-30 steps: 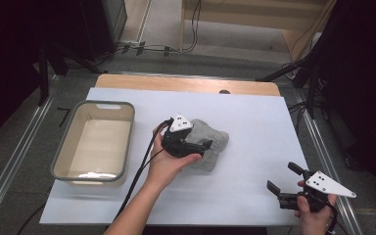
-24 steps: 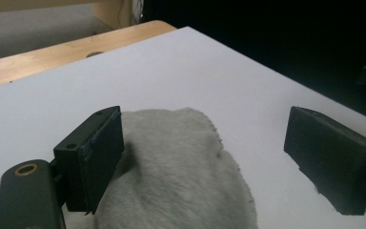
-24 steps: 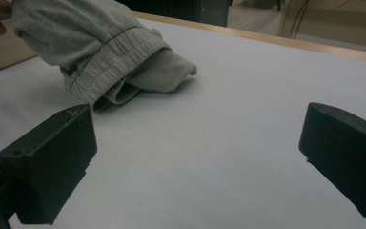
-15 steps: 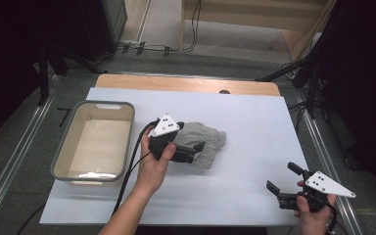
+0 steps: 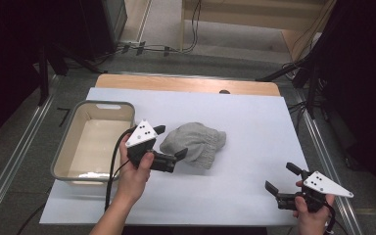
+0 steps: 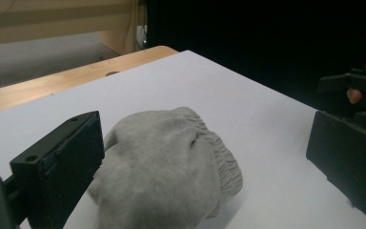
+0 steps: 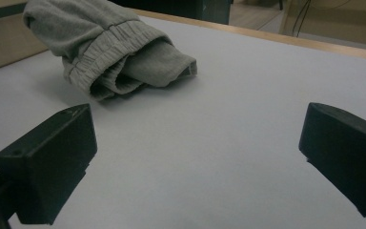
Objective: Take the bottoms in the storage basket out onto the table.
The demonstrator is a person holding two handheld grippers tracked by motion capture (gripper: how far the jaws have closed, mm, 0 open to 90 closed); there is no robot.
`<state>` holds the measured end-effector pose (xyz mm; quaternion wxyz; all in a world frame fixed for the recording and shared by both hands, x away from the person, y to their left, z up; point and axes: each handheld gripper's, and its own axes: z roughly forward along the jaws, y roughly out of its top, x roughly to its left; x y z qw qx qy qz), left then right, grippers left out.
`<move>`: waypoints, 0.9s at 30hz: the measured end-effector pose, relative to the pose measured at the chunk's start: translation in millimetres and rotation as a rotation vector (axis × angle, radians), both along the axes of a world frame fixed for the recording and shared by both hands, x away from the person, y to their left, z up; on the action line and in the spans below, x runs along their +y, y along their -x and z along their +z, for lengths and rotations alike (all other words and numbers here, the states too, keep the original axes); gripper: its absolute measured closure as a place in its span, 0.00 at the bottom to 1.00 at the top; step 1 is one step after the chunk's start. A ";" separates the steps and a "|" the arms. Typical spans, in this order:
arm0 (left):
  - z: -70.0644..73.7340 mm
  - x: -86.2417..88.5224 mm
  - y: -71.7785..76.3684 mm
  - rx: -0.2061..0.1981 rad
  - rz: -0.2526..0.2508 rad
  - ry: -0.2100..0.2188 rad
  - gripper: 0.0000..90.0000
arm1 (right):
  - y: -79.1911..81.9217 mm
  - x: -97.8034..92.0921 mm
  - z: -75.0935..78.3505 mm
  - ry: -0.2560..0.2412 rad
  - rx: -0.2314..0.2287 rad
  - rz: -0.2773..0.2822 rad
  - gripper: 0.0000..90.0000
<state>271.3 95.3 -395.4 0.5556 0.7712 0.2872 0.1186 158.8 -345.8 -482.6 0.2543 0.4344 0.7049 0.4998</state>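
Grey and soft, the bunched-up sweatpants [image 5: 194,143] are lying in the middle of the white sheet [image 5: 254,122] that is covering the desk [image 5: 186,84], just to the right of the beige tub [image 5: 61,161]. The left gripper [image 5: 169,143] is sitting right beside the sweatpants, on their left side. Its fingers [image 6: 59,164] are spreading wide apart and are holding nothing, with the cloth lying between them and a bit ahead. The right gripper [image 5: 284,180] is waiting near the front right corner of the sheet, well apart from the sweatpants. Its fingers [image 7: 52,157] are wide open too and are holding nothing. It looks like the person is getting ready to grab the sweatpants with the left gripper. Next, I think, the left gripper is needing to push in a little more and squeeze a thick fold. The tub is standing open close by, so the sweatpants may be going in there.
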 end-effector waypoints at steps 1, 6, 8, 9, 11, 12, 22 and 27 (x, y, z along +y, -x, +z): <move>0.2 4.0 1.7 -0.003 0.004 -0.002 0.00 | 0.0 0.1 0.0 0.000 -0.001 0.000 0.00; -1.7 24.6 11.0 -0.012 0.043 0.012 0.00 | -0.2 0.1 -0.5 0.001 -0.001 -0.002 0.00; -2.6 28.9 13.0 -0.019 0.048 0.014 0.00 | -0.2 0.5 -0.6 0.002 -0.002 0.001 0.00; -4.1 36.0 15.1 -0.020 0.060 0.014 0.00 | -0.1 0.8 -0.5 0.002 -0.002 0.001 0.00; -5.0 42.9 16.9 -0.017 0.074 0.016 0.00 | -0.3 1.1 -0.6 0.004 -0.003 0.002 0.00; -5.6 46.1 18.0 -0.016 0.078 0.020 0.00 | -0.3 1.3 -0.4 0.003 -0.002 0.002 0.00; -10.7 76.4 36.9 -0.033 0.105 0.041 0.00 | -0.6 0.9 -0.9 0.000 0.001 0.007 0.00; -14.8 90.9 46.2 -0.033 0.136 0.046 0.00 | -0.6 2.2 -0.6 0.001 -0.001 0.008 0.00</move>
